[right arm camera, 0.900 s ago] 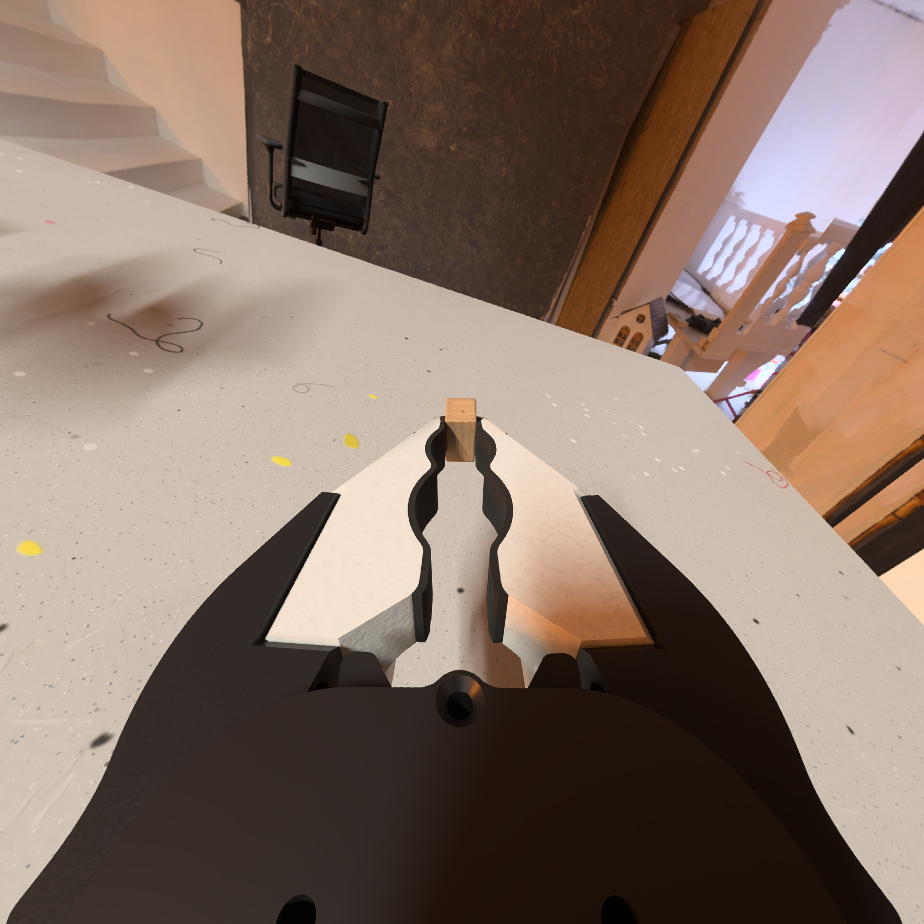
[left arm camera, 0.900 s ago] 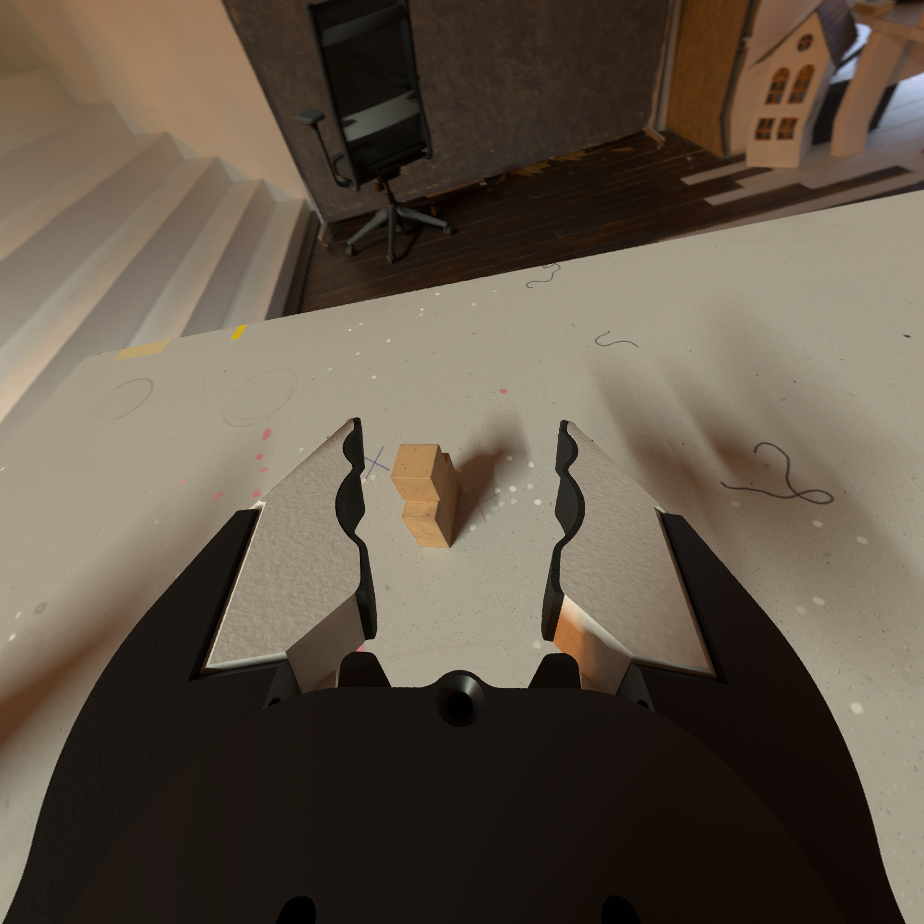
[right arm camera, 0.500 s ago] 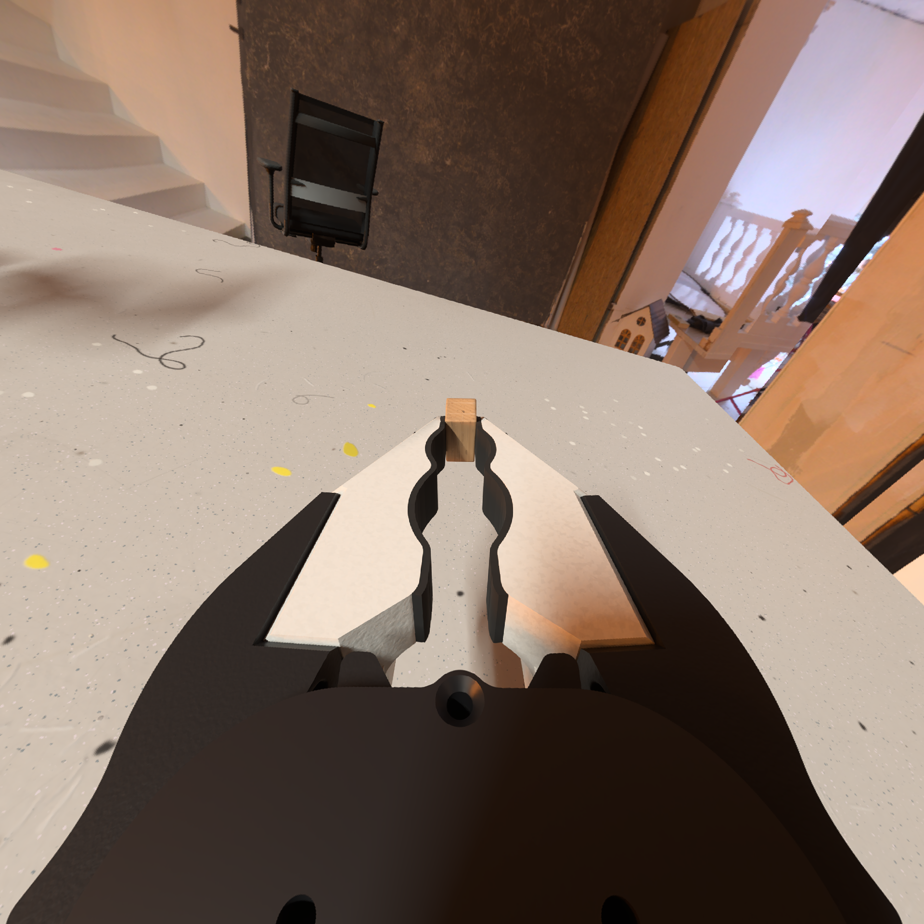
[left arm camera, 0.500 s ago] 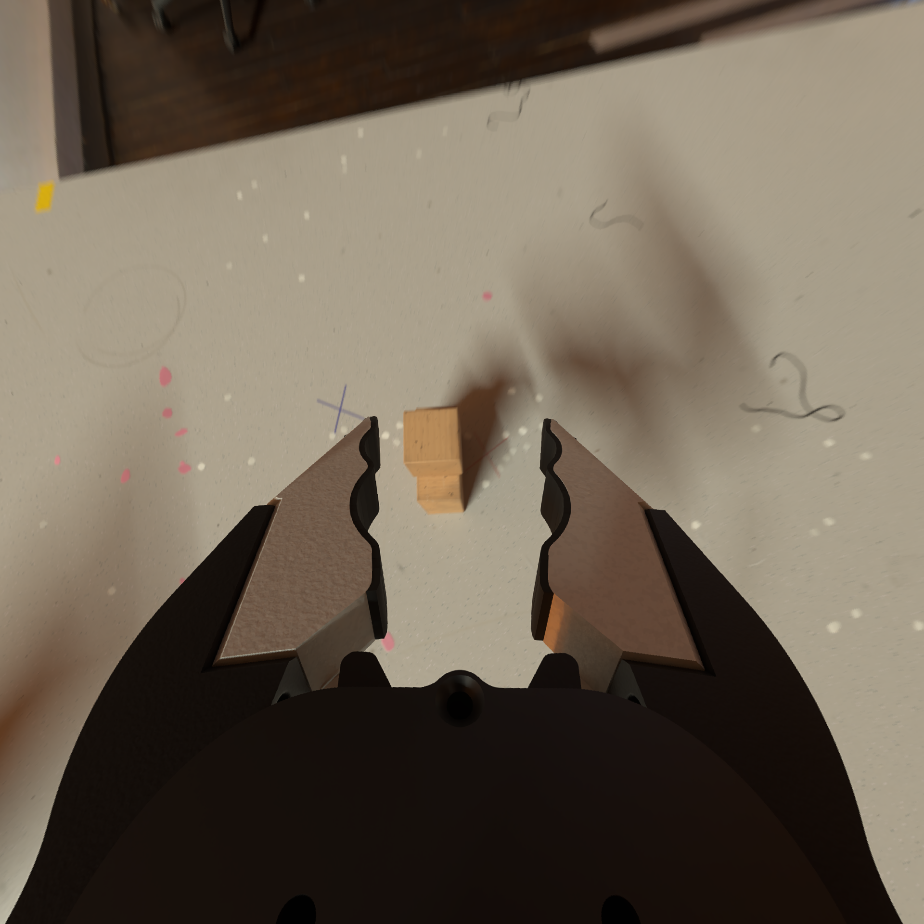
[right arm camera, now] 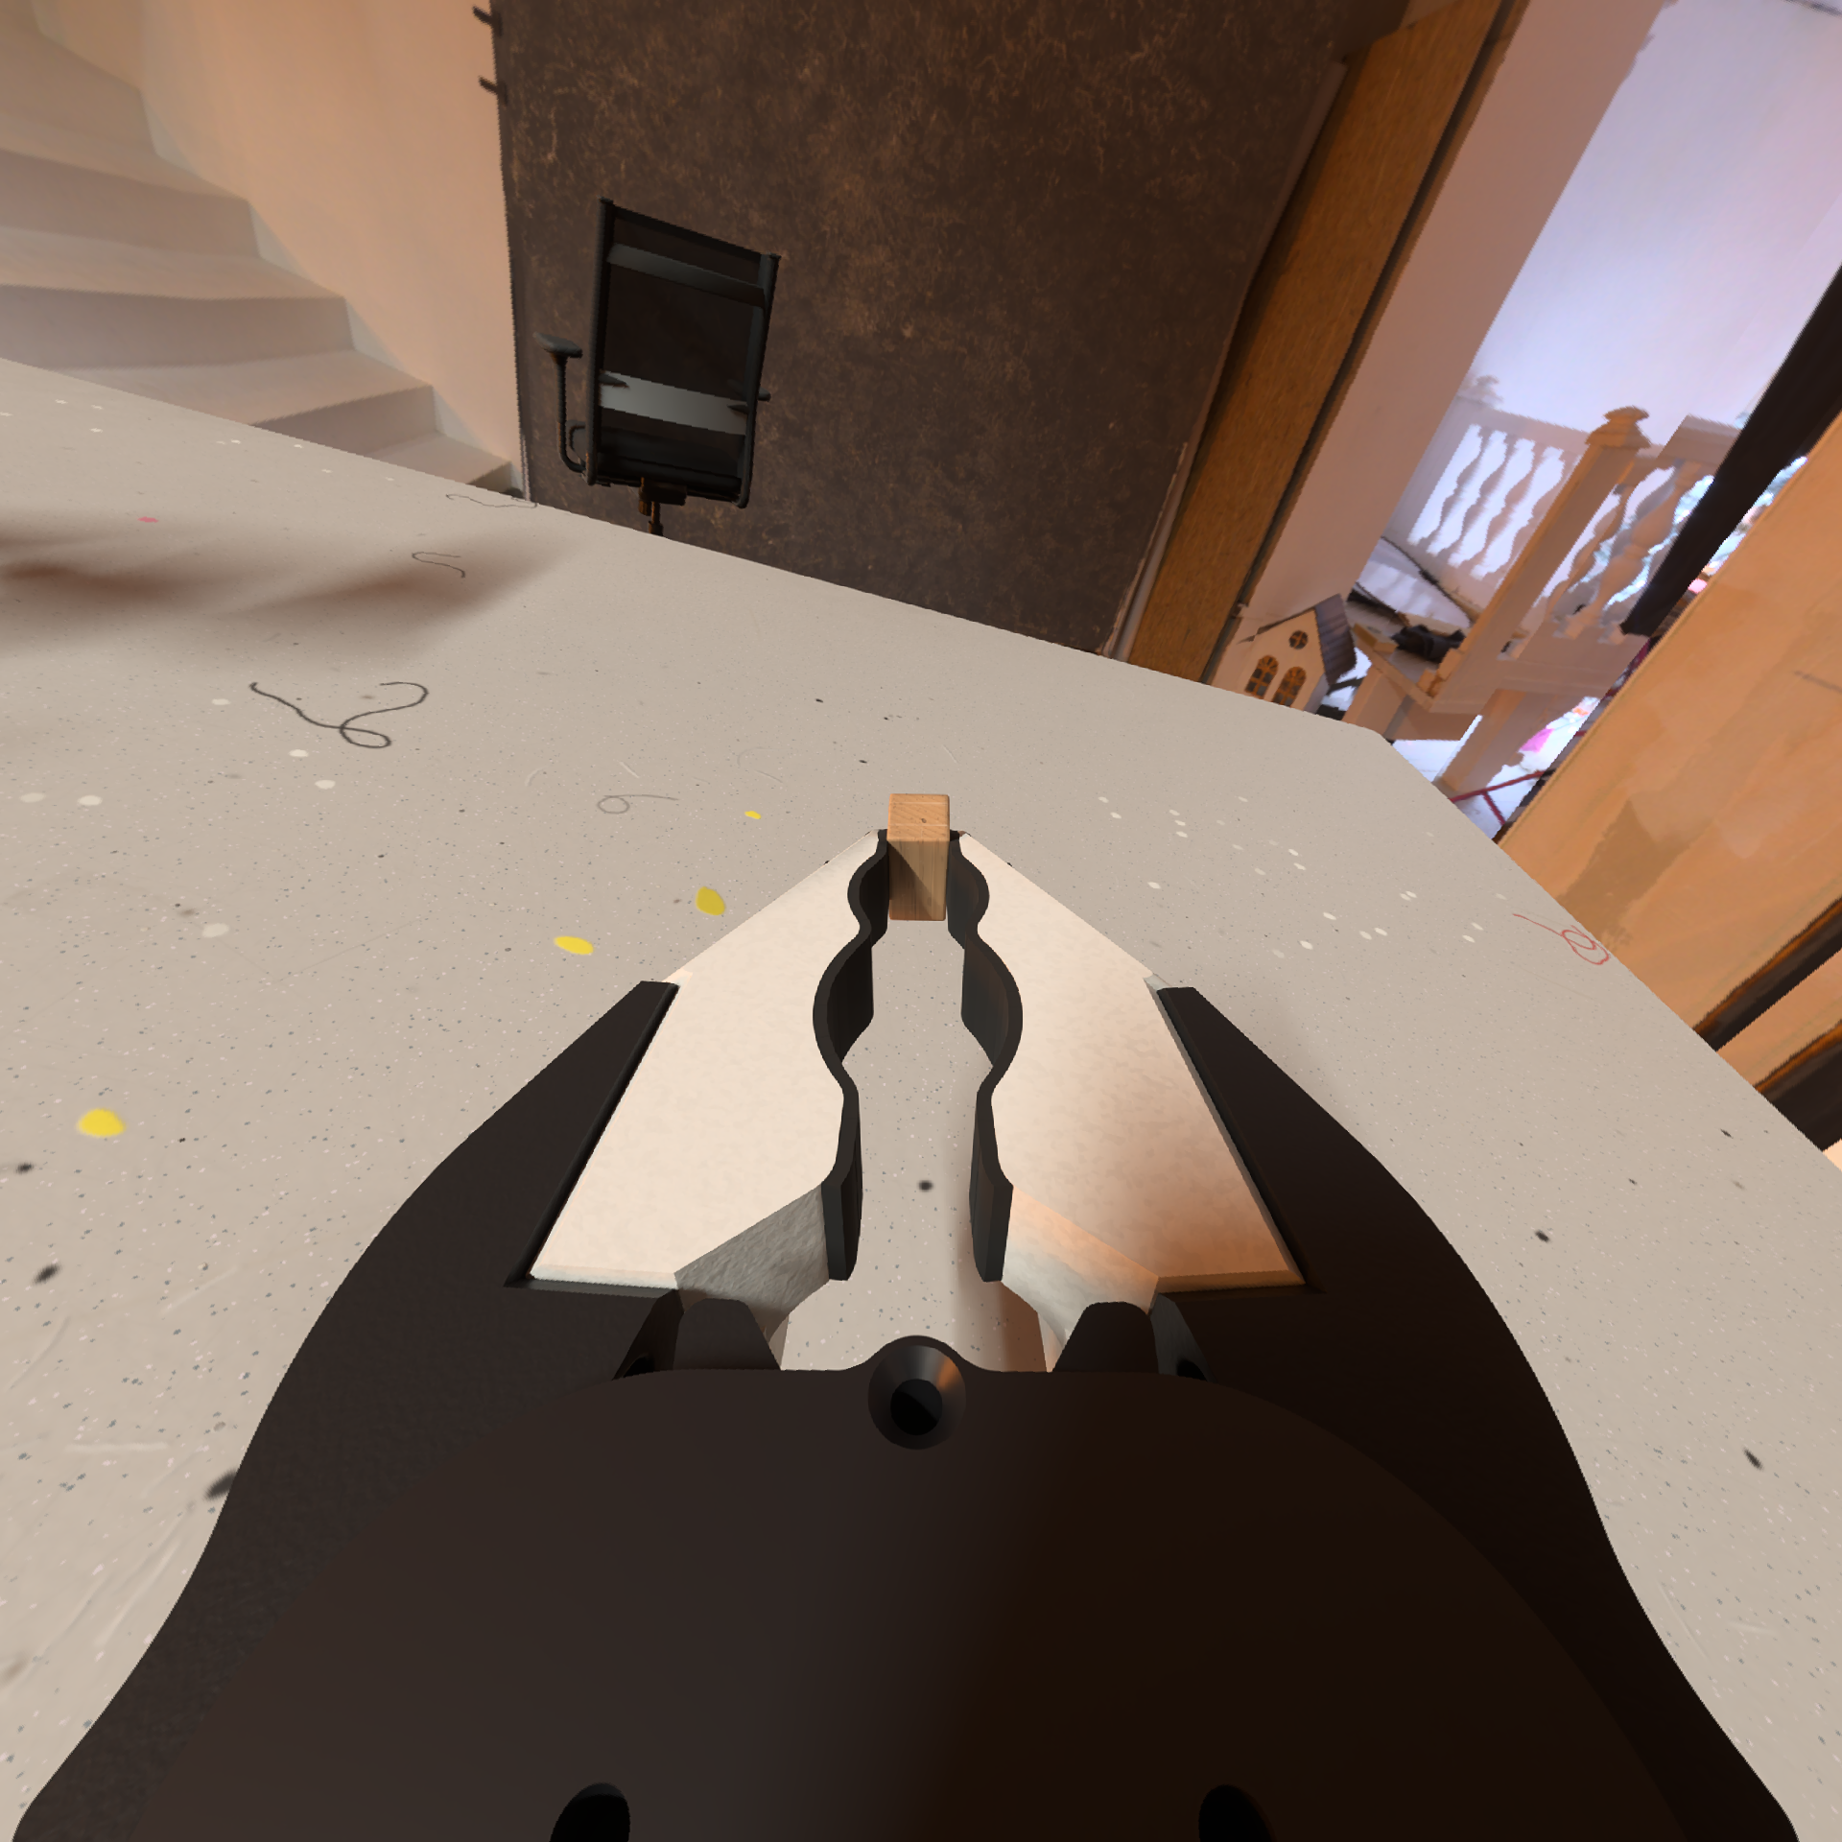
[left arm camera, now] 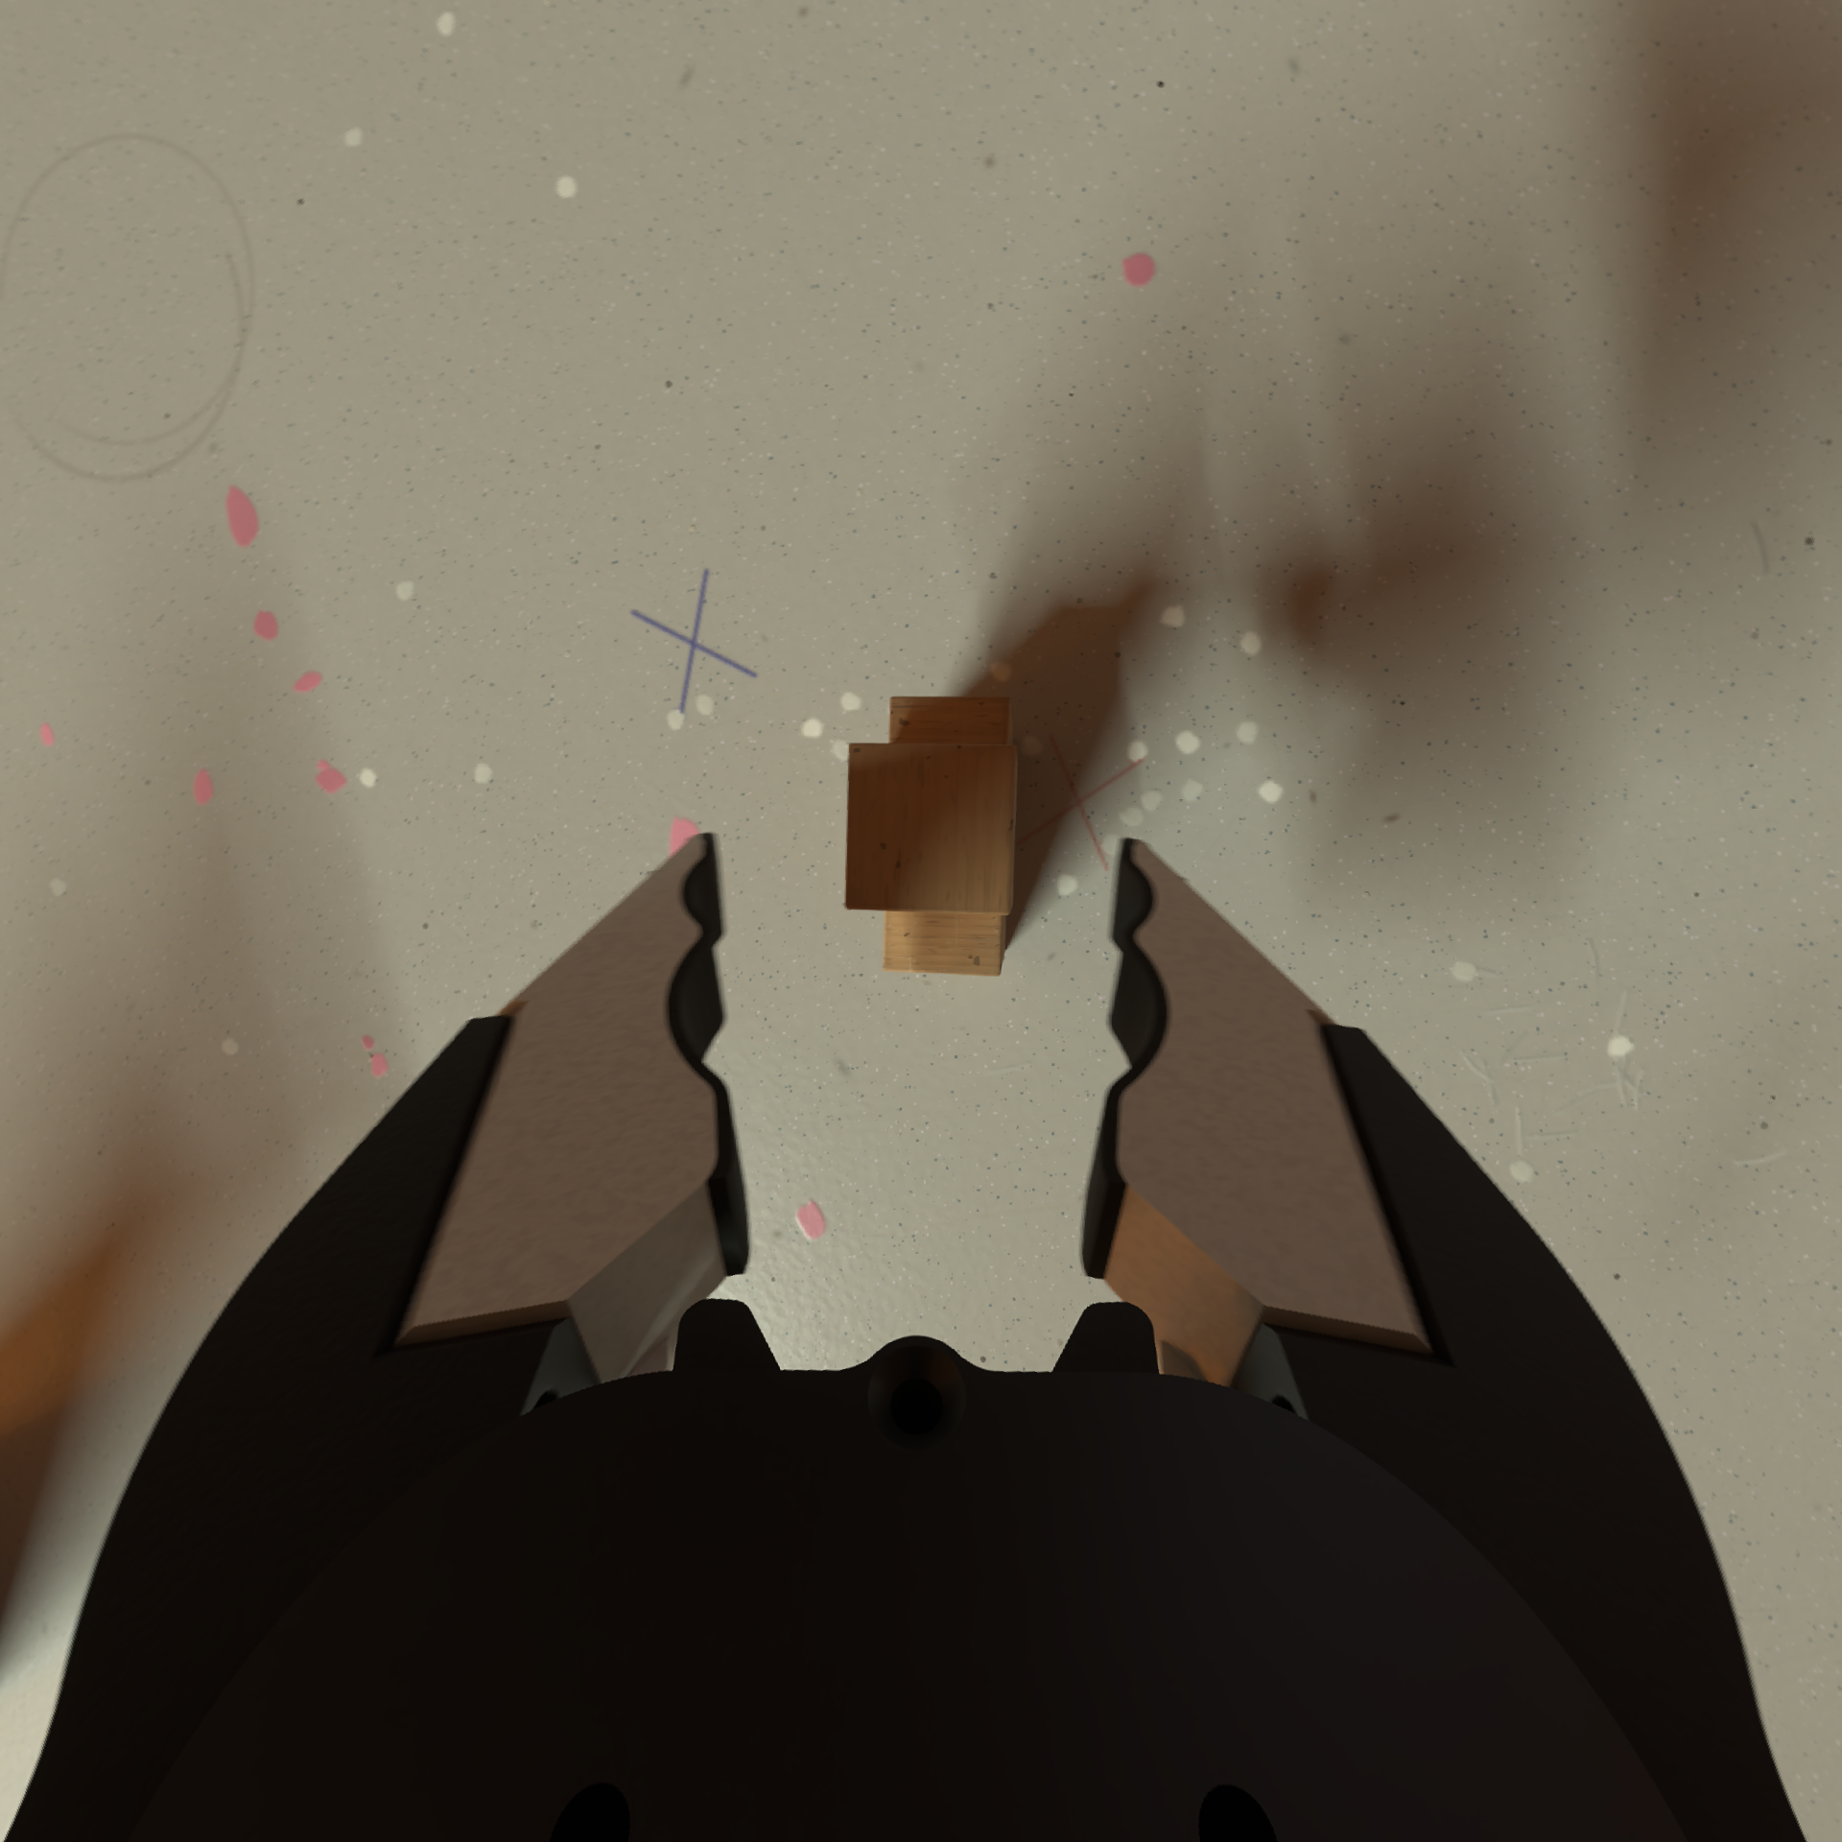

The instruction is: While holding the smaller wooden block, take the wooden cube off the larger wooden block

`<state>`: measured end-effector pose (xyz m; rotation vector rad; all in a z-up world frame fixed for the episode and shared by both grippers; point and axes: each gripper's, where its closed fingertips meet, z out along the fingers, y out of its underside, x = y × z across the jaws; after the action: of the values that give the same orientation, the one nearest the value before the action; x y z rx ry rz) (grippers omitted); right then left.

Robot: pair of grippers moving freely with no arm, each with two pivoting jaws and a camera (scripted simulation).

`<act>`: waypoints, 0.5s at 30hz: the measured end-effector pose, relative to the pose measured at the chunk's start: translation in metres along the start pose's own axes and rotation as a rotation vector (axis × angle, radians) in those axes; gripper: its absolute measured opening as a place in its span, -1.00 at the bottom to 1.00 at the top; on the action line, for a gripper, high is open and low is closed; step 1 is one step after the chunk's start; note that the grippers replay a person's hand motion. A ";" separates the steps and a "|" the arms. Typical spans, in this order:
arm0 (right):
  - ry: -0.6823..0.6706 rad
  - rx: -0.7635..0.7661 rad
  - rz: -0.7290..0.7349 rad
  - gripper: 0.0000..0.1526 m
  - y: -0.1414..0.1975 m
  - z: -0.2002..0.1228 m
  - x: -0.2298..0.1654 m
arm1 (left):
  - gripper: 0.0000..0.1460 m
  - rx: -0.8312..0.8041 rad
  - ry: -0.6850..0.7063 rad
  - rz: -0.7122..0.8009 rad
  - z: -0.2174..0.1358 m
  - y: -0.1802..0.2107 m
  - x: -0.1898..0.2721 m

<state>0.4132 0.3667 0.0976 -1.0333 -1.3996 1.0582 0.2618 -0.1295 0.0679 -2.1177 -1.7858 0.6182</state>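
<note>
In the left wrist view a wooden cube (left arm camera: 930, 827) sits on top of the larger wooden block (left arm camera: 943, 942), which lies on the speckled table (left arm camera: 997, 299). The block shows below and above the cube. My left gripper (left arm camera: 914, 847) is open, looks almost straight down, and its fingertips flank the cube without touching it. In the right wrist view my right gripper (right arm camera: 919, 847) is shut on the smaller wooden block (right arm camera: 917, 857), held upright between the fingertips above the table (right arm camera: 399, 947).
The table bears paint specks, a blue cross mark (left arm camera: 695, 643) and a pencil circle (left arm camera: 125, 299). Beyond the far table edge (right arm camera: 997, 638) stand an office chair (right arm camera: 678, 359), stairs (right arm camera: 199, 329) and a small model house (right arm camera: 1296, 648).
My left gripper has tipped downward and come closer to the stack; the room has dropped out of its view. The right gripper has drifted slightly, still shut on the small block.
</note>
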 end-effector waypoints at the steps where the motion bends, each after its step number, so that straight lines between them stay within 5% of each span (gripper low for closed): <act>1: 0.000 0.001 0.001 -0.87 0.000 0.000 0.000 | -0.09 -0.004 0.009 0.008 0.001 0.000 0.002; 3: -0.001 0.004 0.003 -0.87 0.000 0.000 0.000 | -0.50 -0.012 0.001 0.020 0.002 -0.001 0.002; 4: -0.002 0.004 0.003 -0.87 0.000 0.000 0.000 | -0.53 -0.015 -0.015 0.019 0.002 -0.001 0.001; 9: -0.002 0.006 0.005 -0.87 -0.001 -0.001 0.000 | -0.53 0.074 -0.102 0.055 -0.019 -0.014 -0.011; 15: 0.001 -0.009 0.016 -0.87 0.001 0.001 0.001 | -0.53 0.418 -0.144 0.041 -0.130 -0.039 -0.013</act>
<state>0.4125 0.3679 0.0968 -1.0531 -1.3985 1.0640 0.2920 -0.1290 0.2005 -1.8651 -1.5181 1.0732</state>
